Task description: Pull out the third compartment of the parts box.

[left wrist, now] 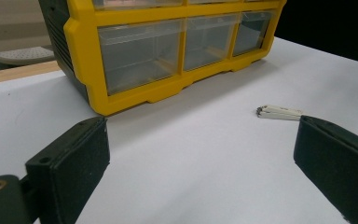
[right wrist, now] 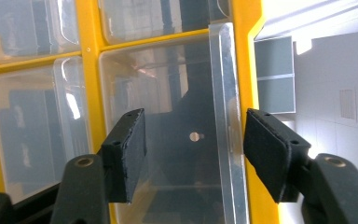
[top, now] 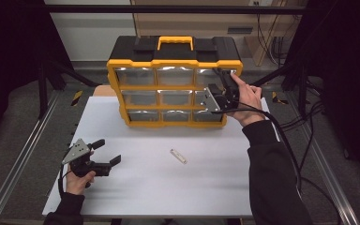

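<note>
A yellow-and-black organizer (top: 176,63) with clear drawers stands upright at the back of the white table (top: 168,187). My right gripper (top: 223,75) is up against its top right drawer (top: 206,76). In the right gripper view the right gripper (right wrist: 191,126) is open, its jaws either side of the drawer's clear front lip (right wrist: 223,116) without pressing on it. My left gripper (top: 108,151) rests on the table at the front left, open and empty. A small white piece (top: 178,156) lies on the table; in the left gripper view the white piece (left wrist: 279,112) is just beyond the right jaw of the left gripper (left wrist: 200,122).
The organizer (left wrist: 81,42) has a yellow carry handle (top: 175,42) on top. Metal rails (top: 23,154) run along both sides of the table. Cables (top: 304,126) trail off to the right of the table.
</note>
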